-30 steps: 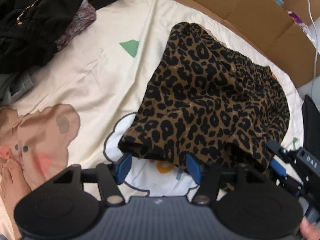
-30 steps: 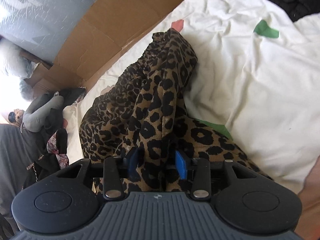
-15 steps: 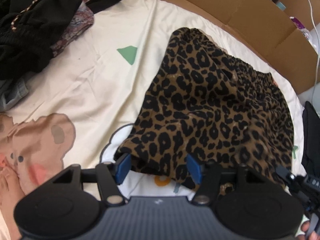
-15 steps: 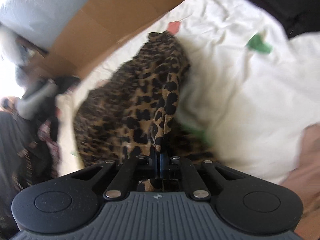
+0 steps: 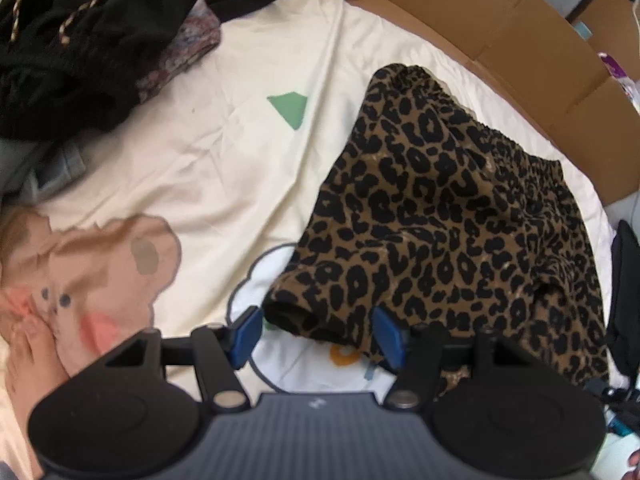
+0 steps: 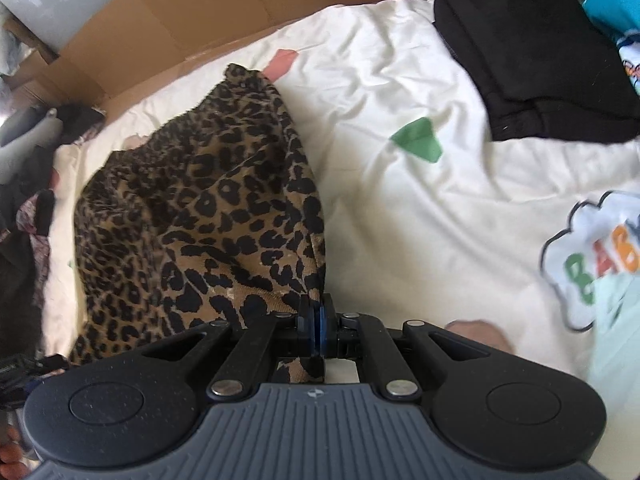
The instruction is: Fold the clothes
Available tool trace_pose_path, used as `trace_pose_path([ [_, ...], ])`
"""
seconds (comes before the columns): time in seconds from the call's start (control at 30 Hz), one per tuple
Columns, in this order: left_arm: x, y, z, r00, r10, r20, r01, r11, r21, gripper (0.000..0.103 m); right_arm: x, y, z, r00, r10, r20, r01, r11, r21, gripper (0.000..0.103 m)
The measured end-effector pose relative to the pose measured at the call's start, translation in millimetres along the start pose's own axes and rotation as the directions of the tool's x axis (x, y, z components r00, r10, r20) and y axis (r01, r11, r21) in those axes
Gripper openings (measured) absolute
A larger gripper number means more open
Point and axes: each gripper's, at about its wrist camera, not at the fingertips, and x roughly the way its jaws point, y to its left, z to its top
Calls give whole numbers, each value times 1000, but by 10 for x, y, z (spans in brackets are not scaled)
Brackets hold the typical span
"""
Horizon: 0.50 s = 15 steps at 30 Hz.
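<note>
A leopard-print garment (image 5: 440, 220) lies spread on the cream bed sheet (image 5: 208, 168). My left gripper (image 5: 318, 332) hangs open just above its near-left corner. The rolled hem sits between the blue pads (image 5: 246, 336), which do not squeeze it. In the right wrist view the same leopard-print garment (image 6: 200, 220) rises in a taut fold toward my right gripper (image 6: 318, 328). That gripper is shut on the garment's near edge, and a bit of fabric hangs down behind its closed pads.
A heap of black and floral clothes (image 5: 80, 40) fills the far left. Cardboard sheets (image 5: 520, 40) line the far side of the bed. A folded black garment (image 6: 540, 72) lies at the far right. A person's bare foot (image 5: 32, 360) rests at the near left.
My right gripper's jaws closed on the garment's edge, then rose and swung sideways, pulling the fabric into a taut fold. My left gripper stayed open over the same corner.
</note>
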Motion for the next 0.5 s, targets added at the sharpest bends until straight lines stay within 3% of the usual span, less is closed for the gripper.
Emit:
trace_pose_path([
  [0.33, 124, 135, 31, 999, 35, 11, -36, 999, 16, 64, 278, -547, 277, 987, -152, -55, 151, 988, -30, 0],
  [0.5, 199, 245, 67, 999, 39, 15, -39, 999, -24, 64, 393, -755, 447, 978, -201, -46, 200, 979, -42, 0],
])
